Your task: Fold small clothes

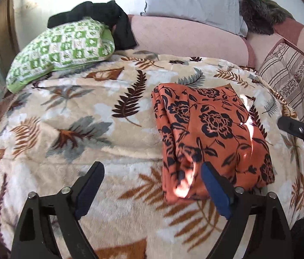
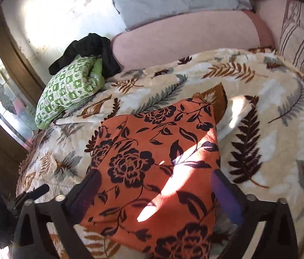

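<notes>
An orange garment with black flowers (image 1: 212, 136) lies folded into a rough rectangle on the leaf-patterned blanket (image 1: 87, 118). My left gripper (image 1: 152, 172) is open and empty above the blanket, just left of the garment's near edge. In the right wrist view the garment (image 2: 152, 161) fills the middle. My right gripper (image 2: 154, 179) is open and hovers over it, one finger on each side. The right gripper also shows in the left wrist view (image 1: 296, 129) at the right edge.
A green and white checked pillow (image 1: 63, 47) lies at the back left with a black garment (image 1: 100, 17) on top. A pink bolster (image 1: 186, 38), a grey pillow (image 1: 190, 0) and a striped cushion (image 1: 292, 79) line the back and right.
</notes>
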The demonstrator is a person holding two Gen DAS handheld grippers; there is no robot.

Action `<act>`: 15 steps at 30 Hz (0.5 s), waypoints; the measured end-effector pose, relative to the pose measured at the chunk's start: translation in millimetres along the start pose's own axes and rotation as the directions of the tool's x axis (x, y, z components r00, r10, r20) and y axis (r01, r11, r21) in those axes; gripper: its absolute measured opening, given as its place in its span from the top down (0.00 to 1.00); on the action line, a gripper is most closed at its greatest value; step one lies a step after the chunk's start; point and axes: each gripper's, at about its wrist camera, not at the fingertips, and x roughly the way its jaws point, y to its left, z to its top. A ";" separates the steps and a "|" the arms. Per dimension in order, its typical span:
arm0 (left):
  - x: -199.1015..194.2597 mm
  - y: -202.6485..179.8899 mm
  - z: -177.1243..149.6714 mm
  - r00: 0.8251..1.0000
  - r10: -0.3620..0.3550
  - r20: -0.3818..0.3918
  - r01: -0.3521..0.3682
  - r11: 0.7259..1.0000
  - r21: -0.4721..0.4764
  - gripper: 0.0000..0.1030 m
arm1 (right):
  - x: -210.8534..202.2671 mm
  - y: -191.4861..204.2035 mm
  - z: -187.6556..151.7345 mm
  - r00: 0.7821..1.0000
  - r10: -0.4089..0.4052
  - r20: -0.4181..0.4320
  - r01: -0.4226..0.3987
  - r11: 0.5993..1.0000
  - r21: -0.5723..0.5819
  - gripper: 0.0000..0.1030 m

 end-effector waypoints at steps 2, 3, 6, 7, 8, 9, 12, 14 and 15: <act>-14.3 -2.0 -9.6 0.999 0.040 0.004 -0.040 0.999 0.010 0.10 | -23.1 9.8 -19.2 0.998 -0.058 0.004 0.058 0.998 -0.034 0.00; -20.0 -2.5 -13.9 0.999 0.049 0.005 -0.049 0.999 0.014 0.10 | -32.1 14.2 -29.9 0.996 -0.092 0.000 0.092 0.995 -0.049 0.00; -33.0 -2.5 -28.9 0.999 0.047 0.000 -0.047 0.999 0.003 0.10 | -50.4 22.0 -60.2 0.988 -0.153 -0.022 0.151 0.986 -0.071 0.00; -36.0 -2.4 -33.7 0.999 0.045 -0.002 -0.045 0.999 -0.004 0.10 | -56.2 24.0 -69.4 0.987 -0.160 -0.021 0.158 0.985 -0.068 0.00; -39.3 -2.4 -38.6 0.999 0.048 -0.003 -0.048 0.999 -0.008 0.10 | -60.2 26.3 -76.9 0.986 -0.165 -0.024 0.163 0.984 -0.068 0.00; -41.5 -3.6 -42.0 0.999 0.049 -0.003 -0.049 0.999 -0.008 0.10 | -63.2 29.7 -83.6 0.984 -0.173 -0.030 0.171 0.982 -0.076 0.00; -53.2 -8.9 -49.6 0.998 0.059 0.013 -0.059 0.998 -0.002 0.10 | -72.2 42.8 -95.6 0.979 -0.203 -0.023 0.198 0.972 -0.130 0.00; -63.1 -11.2 -51.1 0.998 0.053 0.044 -0.053 0.999 -0.006 0.10 | -79.7 50.9 -97.0 0.976 -0.218 -0.014 0.213 0.963 -0.164 0.00; -68.0 -11.4 -50.4 0.997 0.049 0.059 -0.048 0.999 -0.015 0.10 | -83.7 53.4 -95.7 0.976 -0.216 -0.004 0.212 0.963 -0.169 0.00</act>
